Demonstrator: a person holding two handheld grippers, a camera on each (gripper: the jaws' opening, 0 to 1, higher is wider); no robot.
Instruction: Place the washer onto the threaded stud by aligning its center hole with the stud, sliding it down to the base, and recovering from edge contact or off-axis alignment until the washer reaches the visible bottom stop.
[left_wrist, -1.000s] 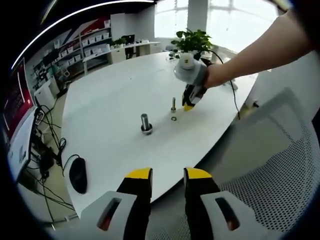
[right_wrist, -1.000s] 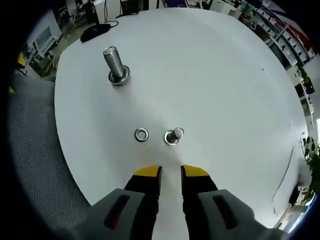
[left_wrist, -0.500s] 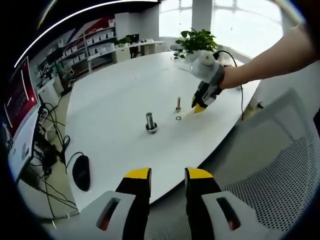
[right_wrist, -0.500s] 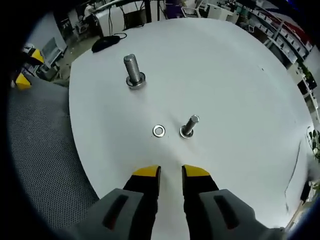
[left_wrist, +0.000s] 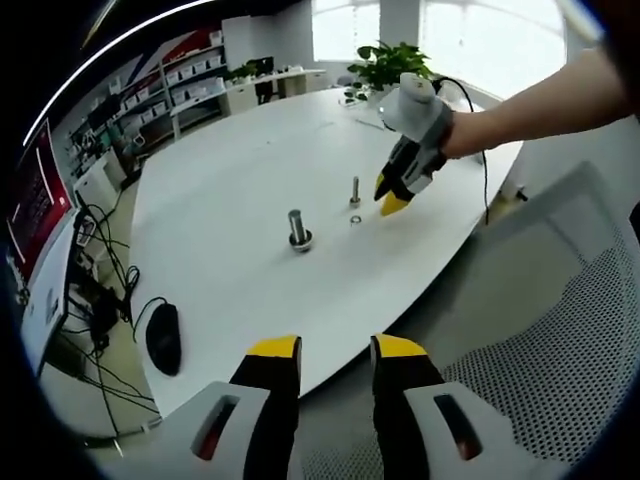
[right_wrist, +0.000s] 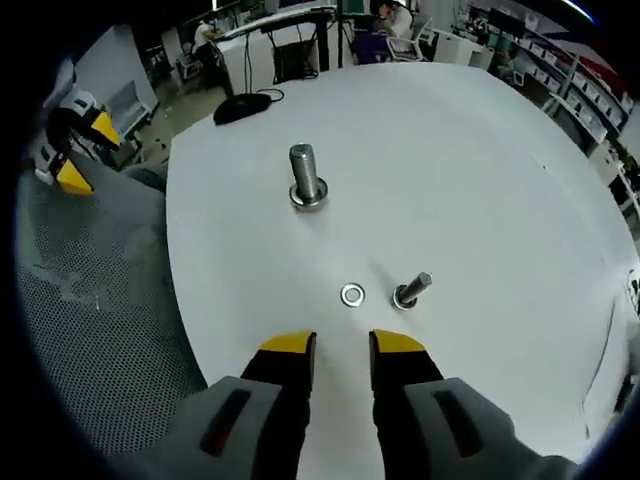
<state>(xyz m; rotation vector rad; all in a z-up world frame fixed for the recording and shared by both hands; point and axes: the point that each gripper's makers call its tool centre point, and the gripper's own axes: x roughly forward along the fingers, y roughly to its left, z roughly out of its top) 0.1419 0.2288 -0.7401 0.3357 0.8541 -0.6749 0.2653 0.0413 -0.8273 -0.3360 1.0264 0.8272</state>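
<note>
Since a moment before, the right tool (right_wrist: 336, 351) had pulled back and risen a little from the desk (right_wrist: 480, 160), so the washer (right_wrist: 352, 295) and the thin stud (right_wrist: 411, 291) looked farther off in the right gripper view. In the left gripper view, that right tool (left_wrist: 392, 197) had lifted higher above the desk (left_wrist: 220, 200) and sat near the thin stud (left_wrist: 355, 191) and the washer (left_wrist: 355, 220). The washer itself had not been picked up.

The washer lay flat on the desk, just beside the foot of the thin stud. A fatter bolt (right_wrist: 305, 180) stood upright farther away, with a ring at its foot. A dark mouse (left_wrist: 161, 338) lay near the desk's edge.

The right tool was open only a little and held nothing. The left tool (left_wrist: 335, 350) hung low off the desk's edge, over a mesh chair (left_wrist: 560, 350), also open a little and empty.

To do this step well, the right tool should probably come down over the washer and pinch it by its rim. Flat things are hard to grab, so it may help to tip up one edge first. Then the hole should be lined up right over the top of the stud before sliding it down.
</note>
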